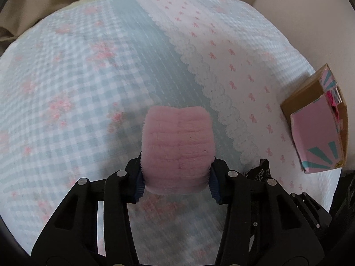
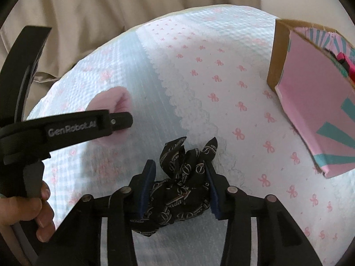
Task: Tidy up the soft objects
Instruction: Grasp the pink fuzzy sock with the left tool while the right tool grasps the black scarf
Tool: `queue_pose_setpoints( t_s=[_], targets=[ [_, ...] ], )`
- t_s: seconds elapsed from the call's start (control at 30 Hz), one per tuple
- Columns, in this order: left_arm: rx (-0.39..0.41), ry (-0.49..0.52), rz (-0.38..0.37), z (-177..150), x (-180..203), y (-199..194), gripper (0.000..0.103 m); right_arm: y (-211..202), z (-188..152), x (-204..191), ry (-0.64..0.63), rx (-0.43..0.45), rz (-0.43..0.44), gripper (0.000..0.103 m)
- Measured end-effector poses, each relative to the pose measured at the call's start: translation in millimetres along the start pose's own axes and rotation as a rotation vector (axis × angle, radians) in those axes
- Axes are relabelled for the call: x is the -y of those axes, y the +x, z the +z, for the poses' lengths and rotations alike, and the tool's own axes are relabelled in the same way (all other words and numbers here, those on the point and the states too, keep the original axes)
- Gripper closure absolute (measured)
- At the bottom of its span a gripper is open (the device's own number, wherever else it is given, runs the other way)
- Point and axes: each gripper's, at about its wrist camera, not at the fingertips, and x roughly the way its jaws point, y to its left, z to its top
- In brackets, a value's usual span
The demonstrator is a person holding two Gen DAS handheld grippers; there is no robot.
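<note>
I am clamping the left gripper (image 1: 176,177) on the pink fleece roll (image 1: 177,146) and the right gripper (image 2: 177,190) on the black printed scarf (image 2: 184,186), both on the bedspread (image 2: 221,88), advising firm grips before lifting towards the cardboard box (image 2: 310,102).

Pink roll (image 1: 176,148): fluffy ribbed fleece, matt. Black scarf (image 2: 184,186): thin smooth cloth with a slight sheen, pale printed lettering. Bedspread (image 1: 88,71): puckered waffle-weave cotton, matt, with a scalloped lace strip. Box (image 2: 315,102): raw brown cardboard edges, smooth printed pink-and-teal faces. Left claw (image 1: 176,182) and right claw (image 2: 179,190): matt black plastic, ribbed dark-blue pads, bright metal pins.
</note>
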Motion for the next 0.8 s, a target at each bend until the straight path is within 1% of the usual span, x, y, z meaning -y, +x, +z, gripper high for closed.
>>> queue_pose_setpoints(
  t_s=[0.2,0.4,0.53,0.6,0.8],
  targets=[
    [0.039,-0.024,0.010,3.7,7.4,-49.8,0.061,-37.3,22.8,-1.6,-0.037,0.031,0.027,0.064],
    [0.079,-0.077,-0.002,15.4,33.9,-113.9,0.061,-100.6,54.9,-2.4,-0.076,0.068,0.063,0.064],
    [0.121,-0.074,0.022,22.2,62.6,-163.6,0.061,-147.8,73.1,1.1,-0.105,0.087,0.108,0.064],
    [0.141,-0.089,0.032,25.5,77.5,-187.0,0.061,-172.0,82.5,4.0,-0.131,0.098,0.133,0.064],
    [0.198,-0.152,0.052,31.3,121.5,-236.1,0.061,-229.9,113.6,25.2,-0.195,0.130,0.198,0.064]
  ],
)
